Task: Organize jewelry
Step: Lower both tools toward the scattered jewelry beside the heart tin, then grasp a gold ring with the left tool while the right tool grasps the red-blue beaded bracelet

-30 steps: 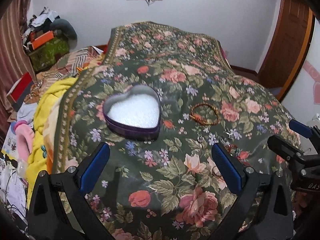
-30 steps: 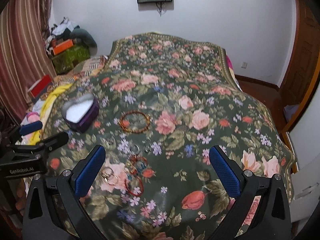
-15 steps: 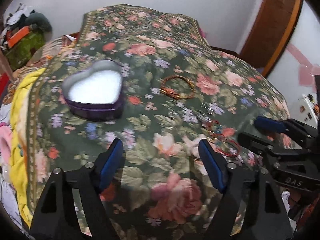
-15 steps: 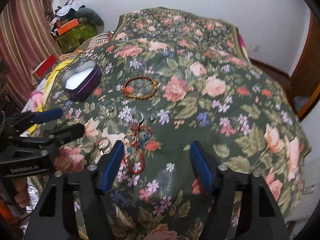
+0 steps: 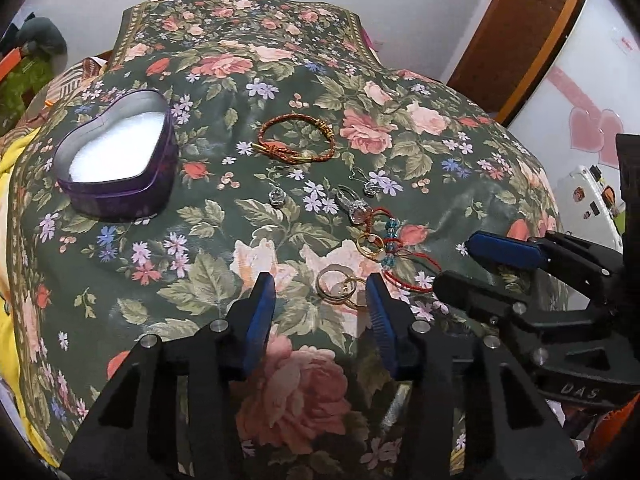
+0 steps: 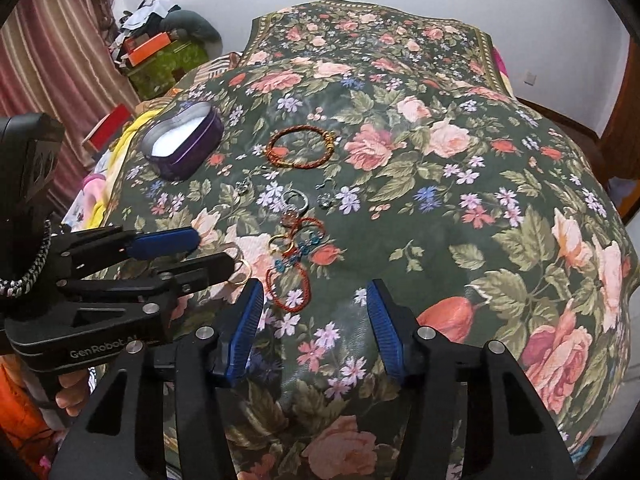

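Observation:
A purple heart-shaped tin [image 5: 116, 164] [image 6: 182, 146] with a white lining stands open on the floral bedspread. An orange braided bracelet [image 5: 296, 140] [image 6: 302, 146] lies to its right. Nearer me lie small silver earrings [image 5: 277, 197], a silver ring with a charm [image 5: 354, 206] [image 6: 296, 202], gold rings [image 5: 370, 244] [image 6: 280, 242], a red cord bracelet with blue beads [image 5: 394, 258] [image 6: 294, 268] and hoop rings [image 5: 338, 286]. My left gripper [image 5: 320, 292] is open just short of the hoop rings. My right gripper [image 6: 316, 300] is open by the red cord bracelet, holding nothing.
The floral bedspread [image 6: 440, 200] covers a bed. A yellow blanket [image 5: 8, 168] and clutter with an orange box [image 6: 150, 50] lie at the left. A wooden door [image 5: 520, 24] stands at the right. A hand [image 6: 70, 394] holds the left gripper's handle.
Both grippers have moved forward and down toward the jewelry cluster, and their jaws have narrowed. The left one has swung right, from facing the tin to facing the hoop rings.

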Tool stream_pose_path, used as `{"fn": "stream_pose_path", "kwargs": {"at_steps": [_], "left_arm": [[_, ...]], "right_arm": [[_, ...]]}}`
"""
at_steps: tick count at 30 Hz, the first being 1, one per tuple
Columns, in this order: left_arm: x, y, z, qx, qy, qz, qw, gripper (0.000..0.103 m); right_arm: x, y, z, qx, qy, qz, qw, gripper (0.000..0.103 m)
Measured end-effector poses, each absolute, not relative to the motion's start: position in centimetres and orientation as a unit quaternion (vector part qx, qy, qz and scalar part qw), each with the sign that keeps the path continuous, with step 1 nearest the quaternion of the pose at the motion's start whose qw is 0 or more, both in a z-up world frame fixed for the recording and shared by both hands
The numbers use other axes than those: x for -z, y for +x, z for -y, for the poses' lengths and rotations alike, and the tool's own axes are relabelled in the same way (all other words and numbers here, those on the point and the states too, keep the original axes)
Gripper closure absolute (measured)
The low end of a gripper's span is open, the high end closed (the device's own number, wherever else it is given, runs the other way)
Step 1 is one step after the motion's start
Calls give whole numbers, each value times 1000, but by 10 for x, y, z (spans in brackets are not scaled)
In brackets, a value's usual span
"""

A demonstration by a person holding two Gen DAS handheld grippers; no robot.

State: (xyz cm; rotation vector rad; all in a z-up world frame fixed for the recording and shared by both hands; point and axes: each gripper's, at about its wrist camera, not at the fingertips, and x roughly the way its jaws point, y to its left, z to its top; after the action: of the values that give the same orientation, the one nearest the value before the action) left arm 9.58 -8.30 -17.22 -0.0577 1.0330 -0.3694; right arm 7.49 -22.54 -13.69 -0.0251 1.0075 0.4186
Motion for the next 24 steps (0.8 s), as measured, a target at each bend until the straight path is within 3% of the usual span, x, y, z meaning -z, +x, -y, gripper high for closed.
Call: {"fn": "stream_pose_path", "kwargs": {"at_steps": [4,6,13,24], "left_arm": [[174,98,86,177,-26,-488,854,71],[175,99,85,173,-27,-487,856,82],[173,99,84,176,-30,-483,857,82],[150,90,67,157,-38,-450,878,82]], "right_arm": [[141,75,221,-205,-15,-483,851,53],[143,76,218,-207,-21,-487,848,53],[147,79,215,-212,-21,-490,845,54],[155,83,207,-216,-21,-493,842,70]]}}
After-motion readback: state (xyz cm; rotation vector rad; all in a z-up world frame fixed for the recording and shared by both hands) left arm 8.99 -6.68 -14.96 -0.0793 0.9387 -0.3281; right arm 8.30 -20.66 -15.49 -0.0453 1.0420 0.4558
